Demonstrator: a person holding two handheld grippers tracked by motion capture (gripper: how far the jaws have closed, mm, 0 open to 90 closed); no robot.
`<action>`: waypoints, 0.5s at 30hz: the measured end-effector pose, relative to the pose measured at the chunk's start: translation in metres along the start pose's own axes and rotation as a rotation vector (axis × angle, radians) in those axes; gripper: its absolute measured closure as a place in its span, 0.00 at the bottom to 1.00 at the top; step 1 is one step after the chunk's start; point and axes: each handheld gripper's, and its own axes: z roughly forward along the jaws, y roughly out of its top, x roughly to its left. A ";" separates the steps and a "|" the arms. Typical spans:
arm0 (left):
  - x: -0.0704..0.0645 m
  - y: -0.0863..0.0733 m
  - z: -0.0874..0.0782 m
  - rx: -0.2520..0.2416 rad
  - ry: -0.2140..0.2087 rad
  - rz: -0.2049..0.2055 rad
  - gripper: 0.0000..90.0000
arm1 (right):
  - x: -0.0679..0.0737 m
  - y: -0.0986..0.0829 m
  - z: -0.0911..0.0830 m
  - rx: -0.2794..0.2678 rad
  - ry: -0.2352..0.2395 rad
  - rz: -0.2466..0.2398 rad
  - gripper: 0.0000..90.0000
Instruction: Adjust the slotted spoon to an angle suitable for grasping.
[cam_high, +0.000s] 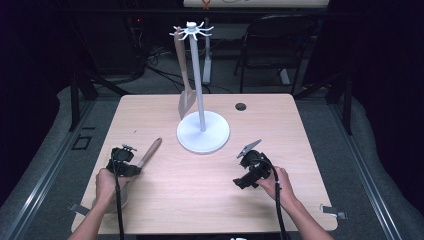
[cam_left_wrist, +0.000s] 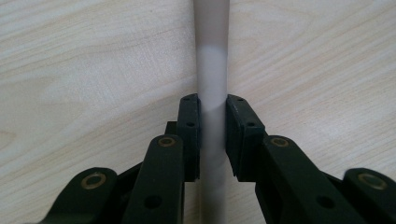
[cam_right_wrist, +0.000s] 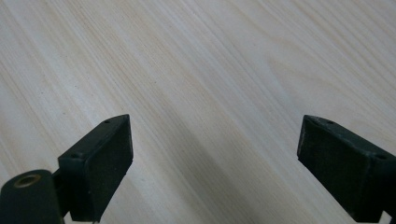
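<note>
1. Nearest the camera in the left gripper view, the left gripper (cam_left_wrist: 212, 135) has its jaws closed on a pale handle (cam_left_wrist: 212, 70); the handle runs up out of the picture and its lower end is hidden between the jaw arms.
2. From the high view, the same left gripper (cam_high: 122, 161) sits near the table's left edge, and the wooden utensil (cam_high: 150, 152) it clamps lies low over the table (cam_high: 165, 195), pointing toward the stand. The utensil's working end is hidden behind the hand (cam_high: 107, 186) and gripper.
3. At the table centre stands a white rack (cam_high: 202, 131) on a round base, its pole topped by hooks. A wooden spatula (cam_high: 185, 85) hangs from a left hook, blade just above the table.
4. A small round hole (cam_high: 241, 106) lies near the far edge, right of the rack.
5. The right gripper (cam_high: 248, 165) hovers right of the rack base, well apart from it. In the right gripper view, its jaws (cam_right_wrist: 212, 163) stand wide apart with bare wood between them.
6. Open table lies between the two grippers and along the near edge.
</note>
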 end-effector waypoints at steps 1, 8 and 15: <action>0.001 0.001 -0.001 -0.002 -0.001 -0.012 0.81 | -0.001 0.000 0.000 0.010 -0.002 -0.003 0.11; 0.001 0.014 -0.005 -0.039 -0.024 -0.025 0.67 | -0.001 0.000 0.001 0.007 -0.007 -0.007 0.11; 0.000 0.024 0.007 -0.006 -0.023 -0.022 0.73 | 0.000 0.000 0.001 0.003 -0.005 -0.001 0.11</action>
